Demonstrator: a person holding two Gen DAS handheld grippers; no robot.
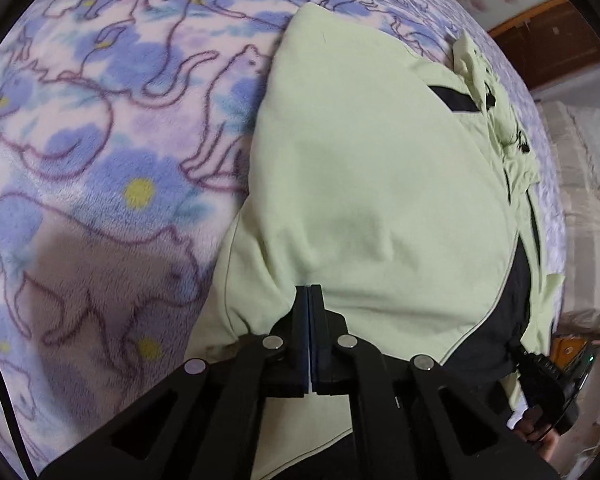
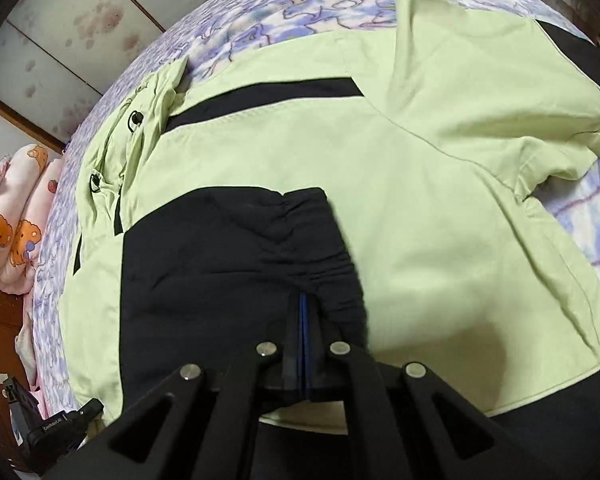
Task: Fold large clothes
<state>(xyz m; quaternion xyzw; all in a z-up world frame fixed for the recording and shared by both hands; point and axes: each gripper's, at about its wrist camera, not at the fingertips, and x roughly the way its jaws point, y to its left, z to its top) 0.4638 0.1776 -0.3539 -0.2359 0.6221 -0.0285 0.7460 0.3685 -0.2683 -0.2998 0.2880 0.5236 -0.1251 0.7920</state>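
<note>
Jacket (image 2: 440,208), pale green with black panels

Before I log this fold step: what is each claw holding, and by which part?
Both grip the jacket. The left claw is shut on a pinch of its light green fabric; the right claw is shut on its bunched black panel.

Brightness: soft, even indoor light is falling on both views, moderately bright, with no harsh glare.
Shadows: a dull shadow is lying on the blanket (image 1: 112,272) at lower left of the left view; another is darkening the pale green jacket (image 2: 440,240) just right of the rig.
Blur: the blanket print is smearing slightly; the black sleeve (image 2: 240,256) edge is looking soft.
Distortion: fisheye bending is curving the bed outline, and black vignette is filling the corners.
Detail: black fabric is losing texture.
</note>
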